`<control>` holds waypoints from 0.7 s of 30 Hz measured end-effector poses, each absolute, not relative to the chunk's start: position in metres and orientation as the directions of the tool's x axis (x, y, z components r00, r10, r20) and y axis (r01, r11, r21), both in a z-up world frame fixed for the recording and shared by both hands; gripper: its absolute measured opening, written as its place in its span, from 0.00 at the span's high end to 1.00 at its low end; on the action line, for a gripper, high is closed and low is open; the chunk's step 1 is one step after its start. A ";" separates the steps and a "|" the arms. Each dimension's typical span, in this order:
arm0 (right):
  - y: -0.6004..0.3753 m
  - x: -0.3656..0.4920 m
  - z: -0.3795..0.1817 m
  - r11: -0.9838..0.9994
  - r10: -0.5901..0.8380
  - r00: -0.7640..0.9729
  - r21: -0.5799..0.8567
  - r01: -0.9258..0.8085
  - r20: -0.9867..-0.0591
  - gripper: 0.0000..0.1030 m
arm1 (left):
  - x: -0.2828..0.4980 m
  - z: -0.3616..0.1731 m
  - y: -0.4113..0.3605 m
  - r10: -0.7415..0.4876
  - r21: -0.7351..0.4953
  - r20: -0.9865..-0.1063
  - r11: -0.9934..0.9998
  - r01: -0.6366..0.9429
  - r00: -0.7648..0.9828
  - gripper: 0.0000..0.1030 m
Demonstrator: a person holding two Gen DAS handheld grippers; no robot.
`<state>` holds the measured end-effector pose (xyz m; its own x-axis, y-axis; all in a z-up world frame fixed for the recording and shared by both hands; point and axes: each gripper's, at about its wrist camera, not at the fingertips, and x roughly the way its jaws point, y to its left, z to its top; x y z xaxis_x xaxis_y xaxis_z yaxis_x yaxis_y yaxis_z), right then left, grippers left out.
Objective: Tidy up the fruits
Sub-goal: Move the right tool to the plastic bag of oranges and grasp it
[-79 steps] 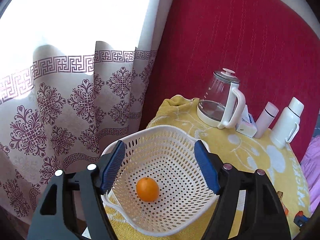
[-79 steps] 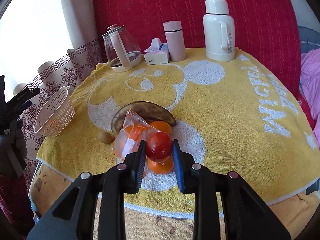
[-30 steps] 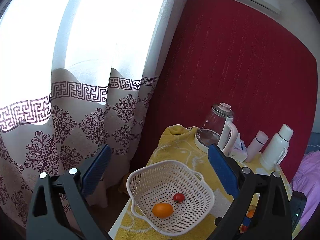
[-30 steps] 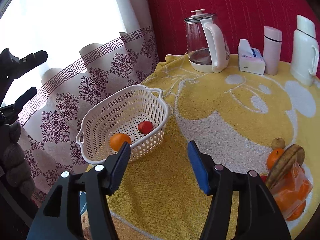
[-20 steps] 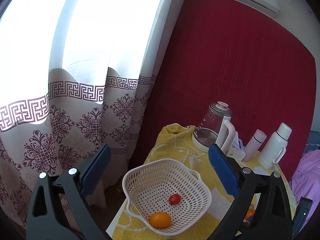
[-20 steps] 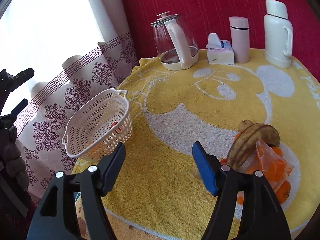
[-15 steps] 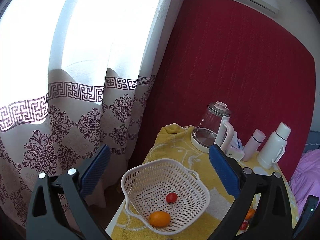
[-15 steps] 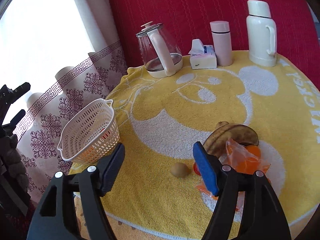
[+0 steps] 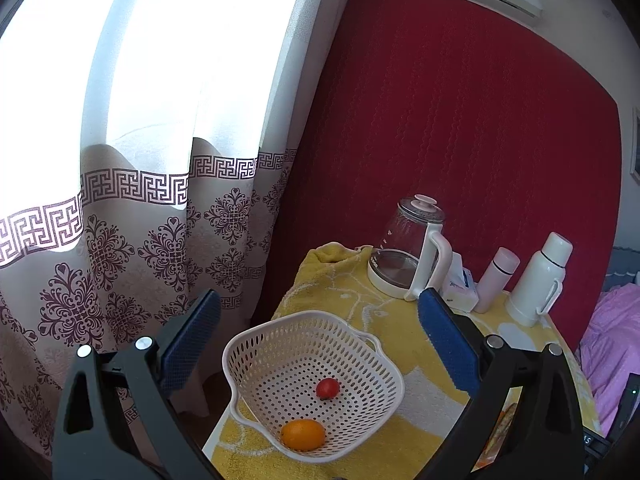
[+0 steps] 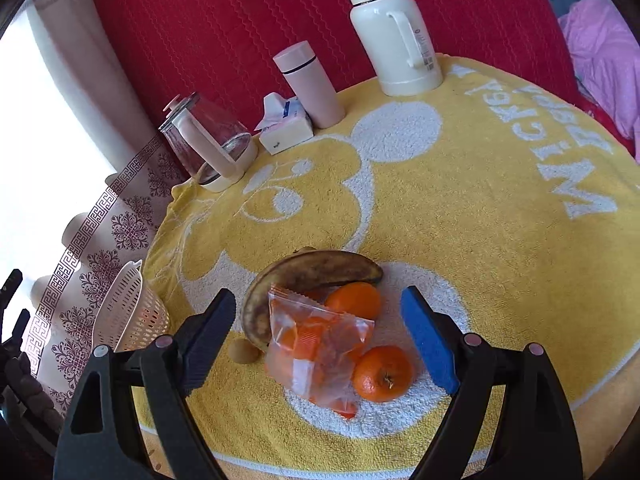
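Left gripper agape, raised over white perforated plastic basket, frame bottom-centre. Right gripper agape, empty, hovering around round orange tangerine, lower centre.

Glass kettle, tissue box, pink flask, white thermos

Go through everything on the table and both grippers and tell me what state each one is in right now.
Left gripper: open, empty.
Right gripper: open, empty.
Basket: upright, holds two fruits.
Orange in basket: loose.
Red fruit: loose in basket.
Banana: browned, on towel.
Plastic bag: lying on fruit pile.
Kettle: lid on.
Thermos: capped, upright.
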<state>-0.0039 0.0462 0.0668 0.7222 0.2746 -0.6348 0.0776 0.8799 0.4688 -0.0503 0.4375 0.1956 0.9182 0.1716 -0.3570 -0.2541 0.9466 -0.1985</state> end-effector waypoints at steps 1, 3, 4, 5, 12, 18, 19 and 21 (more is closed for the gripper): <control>0.046 -0.003 0.064 0.879 0.279 0.714 0.470 0.079 -0.642 0.18 | -0.050 0.195 0.437 0.170 -0.197 -0.359 0.947 -0.253 0.918 0.03; 0.049 0.000 0.057 0.879 0.293 0.695 0.471 0.074 -0.656 0.18 | -0.049 0.194 0.434 0.166 -0.193 -0.361 0.949 -0.247 0.918 0.03; 0.051 0.002 0.054 0.880 0.301 0.686 0.470 0.068 -0.663 0.18 | -0.048 0.194 0.433 0.163 -0.191 -0.362 0.951 -0.245 0.918 0.03; 0.055 0.004 0.052 0.882 0.307 0.677 0.467 0.061 -0.669 0.18 | -0.048 0.194 0.432 0.161 -0.189 -0.362 0.952 -0.242 0.918 0.03; 0.074 0.014 0.036 0.914 0.293 0.634 0.403 0.033 -0.716 0.18 | -0.045 0.192 0.424 0.149 -0.175 -0.369 0.958 -0.227 0.917 0.03; 0.084 0.019 0.035 0.942 0.252 0.645 0.335 0.006 -0.722 0.18 | -0.042 0.190 0.421 0.142 -0.169 -0.378 0.961 -0.220 0.915 0.03; 0.085 0.019 0.036 0.945 0.249 0.648 0.327 0.000 -0.720 0.18 | -0.041 0.190 0.420 0.140 -0.168 -0.380 0.962 -0.217 0.914 0.03; 0.087 0.019 0.037 0.950 0.244 0.649 0.311 -0.013 -0.720 0.18 | -0.041 0.189 0.417 0.135 -0.161 -0.381 0.965 -0.209 0.915 0.03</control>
<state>0.0192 0.0866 0.0372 0.6491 0.2441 -0.7205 -0.0126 0.9504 0.3107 -0.0410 0.4169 0.1889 0.9146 0.1347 -0.3812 -0.2091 0.9645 -0.1610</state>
